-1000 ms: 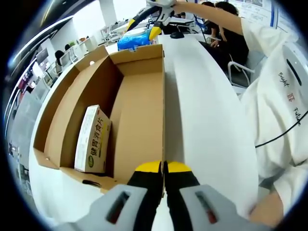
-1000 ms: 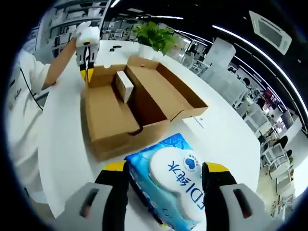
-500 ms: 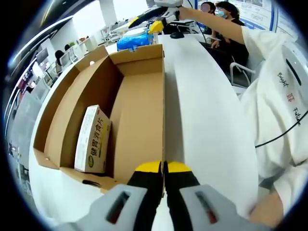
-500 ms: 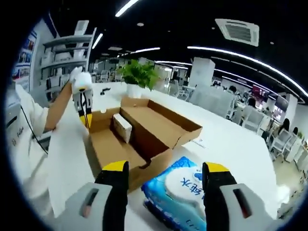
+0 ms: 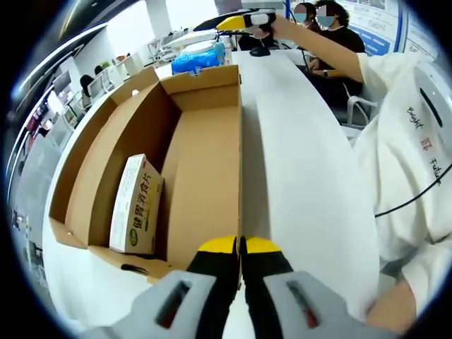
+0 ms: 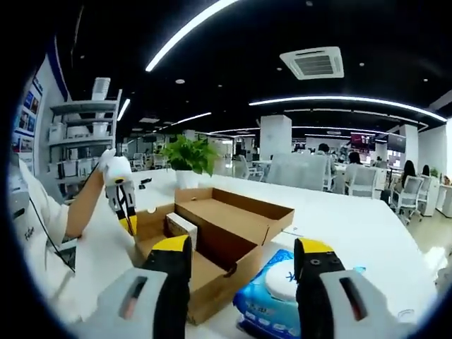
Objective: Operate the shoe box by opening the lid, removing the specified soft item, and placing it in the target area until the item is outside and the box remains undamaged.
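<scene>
Office ceiling lights and a white table (image 6: 367,226) surround my work in the right gripper view, with a green potted plant (image 6: 189,157) at centre left and seated people at the far right.

On that table sits the open brown cardboard shoe box (image 5: 201,162), its lid (image 6: 236,212) folded back flat; the cardboard looks clean and uncrushed. In the left gripper view it runs from the bottom centre up to the top centre of the frame, and a small cream carton with green print (image 5: 135,205) lies inside against the lower left wall.

The soft item, a blue plastic pack of wet wipes with a white round flap (image 6: 277,300), lies outside the box on the table, at the bottom centre of the right gripper view, just beside the box's near corner. In the left gripper view the pack (image 5: 198,58) is a blue patch beyond the box's far end, upper centre.

My left gripper (image 5: 240,247) is clenched on the box's right wall at the bottom centre, yellow tips together over the cardboard edge; the right gripper view shows it (image 6: 129,224) from outside, at centre left, on that rim. My right gripper (image 6: 244,258) is released, its jaws spread wide and holding nothing, above the pack; in the left gripper view it (image 5: 240,21) sits at the top centre, above the pack. My white sleeve (image 5: 402,141) fills that view's right side.
</scene>
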Demonstrator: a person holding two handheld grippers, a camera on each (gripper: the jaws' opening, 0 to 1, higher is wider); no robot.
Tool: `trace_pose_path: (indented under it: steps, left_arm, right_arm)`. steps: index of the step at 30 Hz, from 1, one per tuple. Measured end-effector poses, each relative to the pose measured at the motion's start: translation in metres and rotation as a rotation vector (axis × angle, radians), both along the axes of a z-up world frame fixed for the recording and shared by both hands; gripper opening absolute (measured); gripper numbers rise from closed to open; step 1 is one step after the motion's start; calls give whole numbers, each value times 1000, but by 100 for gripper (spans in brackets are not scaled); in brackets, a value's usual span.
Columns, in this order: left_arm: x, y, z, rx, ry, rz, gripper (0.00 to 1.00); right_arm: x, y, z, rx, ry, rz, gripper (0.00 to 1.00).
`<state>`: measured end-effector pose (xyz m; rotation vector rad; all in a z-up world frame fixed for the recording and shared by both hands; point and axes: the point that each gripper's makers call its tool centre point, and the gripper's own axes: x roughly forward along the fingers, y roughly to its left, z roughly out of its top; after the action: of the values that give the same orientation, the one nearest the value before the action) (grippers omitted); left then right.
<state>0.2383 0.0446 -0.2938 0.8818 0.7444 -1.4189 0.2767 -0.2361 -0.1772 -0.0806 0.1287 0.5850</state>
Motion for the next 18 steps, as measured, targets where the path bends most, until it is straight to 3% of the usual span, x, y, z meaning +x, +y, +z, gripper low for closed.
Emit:
trace_pose_path:
  steps: [1,2,5,7,8,10,12,15,16,18]
  left_arm:
    - [0,0,0,3,1,5,1]
    - [0,0,0,3,2,5,1]
    - [0,1,0,-2,5,7,1]
    - [1,1,0,-3,7,5,1]
    - [1,1,0,-2,7,3,1]
    - [1,1,0,-2,8,3,1]
    - [1,1,0,-5,7,3,1]
    - [0,1,0,-7,9,-2,1]
    - [0,2,0,-5,8,-8,1]
    - [0,2,0,-5,6,-14,1]
  right_arm:
    - [4,-5,-5,-32,11,-54,46]
    - [4,-2,-3,-27,-7,-51,43]
    - [2,7,1,41,4,-41,49]
    - [-2,10,5,74,-5,-53,43]
    - [0,6,9,99,-26,-118,40]
    - [0,9,16,124,-87,-152,41]
    - [-4,17,11,168,-53,-145,42]
    - [-5,26,14,176,-78,-128,48]
    - [-3,28,8,105,-70,-130,49]
    - [-2,31,3,60,-65,-123,49]
